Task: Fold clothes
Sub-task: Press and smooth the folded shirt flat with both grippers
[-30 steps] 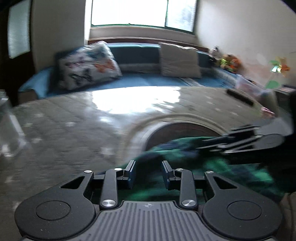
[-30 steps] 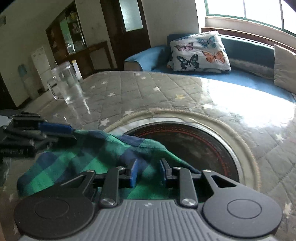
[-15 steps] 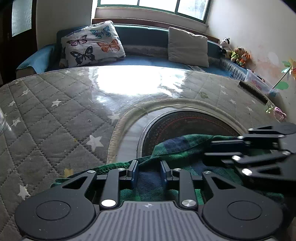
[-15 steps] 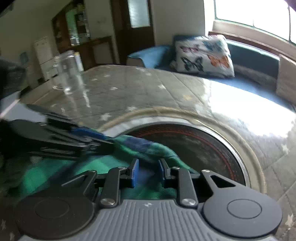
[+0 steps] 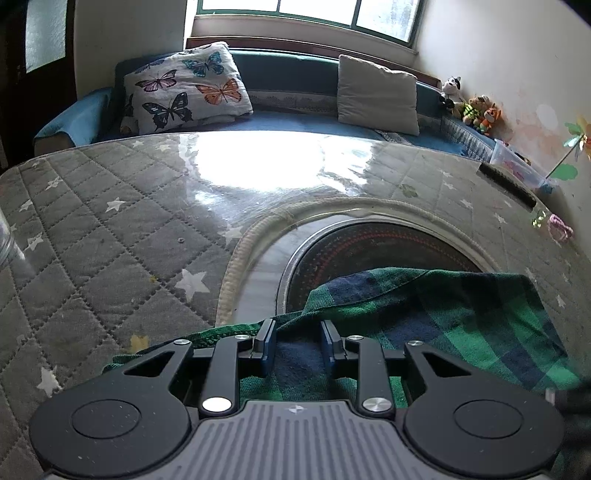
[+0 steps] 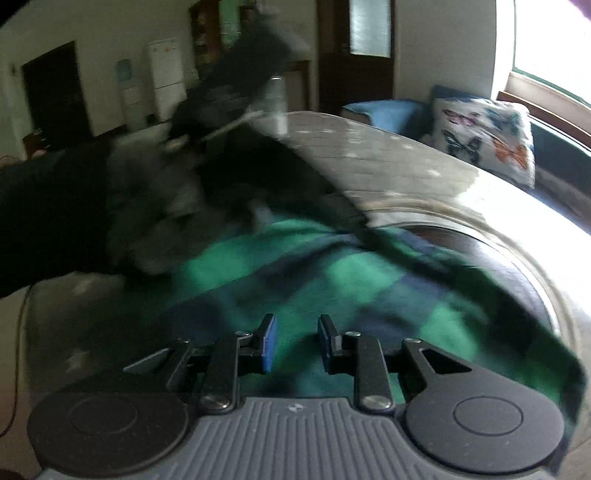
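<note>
Daylight came from the window (image 5: 306,14), strong white glare on the table (image 5: 258,162), left wrist view sharp, right wrist view heavily motion-blurred, dim room behind, fisheye bending and dark corners at edges, window overexposed.

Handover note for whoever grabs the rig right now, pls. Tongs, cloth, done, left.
Left tongs: open, low over the near edge of the plaid cloth, nothing gripped.
Right tongs: open, over the cloth, nothing gripped; that view is motion-blurred.
Cloth: bunched on the quilted table, partly over the round inset.
Done: no neat fold visible.
Left: probably flatten the cloth, grip an edge with each tongs, then fold.
</note>
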Motion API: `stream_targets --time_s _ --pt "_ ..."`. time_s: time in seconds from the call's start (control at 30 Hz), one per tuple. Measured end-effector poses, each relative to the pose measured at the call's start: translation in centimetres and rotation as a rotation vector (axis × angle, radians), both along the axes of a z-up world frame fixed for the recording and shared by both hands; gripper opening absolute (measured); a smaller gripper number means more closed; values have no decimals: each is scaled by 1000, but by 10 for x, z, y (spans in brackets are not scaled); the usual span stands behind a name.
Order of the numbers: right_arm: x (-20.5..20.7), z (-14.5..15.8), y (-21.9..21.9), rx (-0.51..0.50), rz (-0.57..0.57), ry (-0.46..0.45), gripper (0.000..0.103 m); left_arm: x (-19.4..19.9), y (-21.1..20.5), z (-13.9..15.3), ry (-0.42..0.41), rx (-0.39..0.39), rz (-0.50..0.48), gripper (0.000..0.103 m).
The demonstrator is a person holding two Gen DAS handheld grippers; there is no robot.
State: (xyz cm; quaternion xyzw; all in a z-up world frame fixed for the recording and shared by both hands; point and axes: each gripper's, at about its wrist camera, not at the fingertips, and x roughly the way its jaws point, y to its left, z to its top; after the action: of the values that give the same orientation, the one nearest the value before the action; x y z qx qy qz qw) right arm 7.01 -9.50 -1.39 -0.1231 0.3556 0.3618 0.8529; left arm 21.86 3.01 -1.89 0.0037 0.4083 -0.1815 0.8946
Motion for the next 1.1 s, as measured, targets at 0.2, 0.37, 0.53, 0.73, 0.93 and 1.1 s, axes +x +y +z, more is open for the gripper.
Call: stream_targets --time_s 0.2,0.37,0.53,0.73,0.93,1.1 --pt "-38 -3 28 -4 136 -36 33 -31 20 24 -69 -17 35 28" --pt "-49 9 20 29 115 -49 36 -87 32 30 -126 -17 0 28" --pt "-54 16 -13 37 3 -57 39 -137 40 27 -161 -16 -24 29" --pt "-61 8 -71 37 -180 -19 39 -160 50 7 -126 -11 14 29" --pt "-69 -4 -127 41 -316 20 37 -158 58 6 -115 -22 31 29" --pt "-66 8 -144 38 -350 -2 38 -148 57 15 -122 -12 27 29"
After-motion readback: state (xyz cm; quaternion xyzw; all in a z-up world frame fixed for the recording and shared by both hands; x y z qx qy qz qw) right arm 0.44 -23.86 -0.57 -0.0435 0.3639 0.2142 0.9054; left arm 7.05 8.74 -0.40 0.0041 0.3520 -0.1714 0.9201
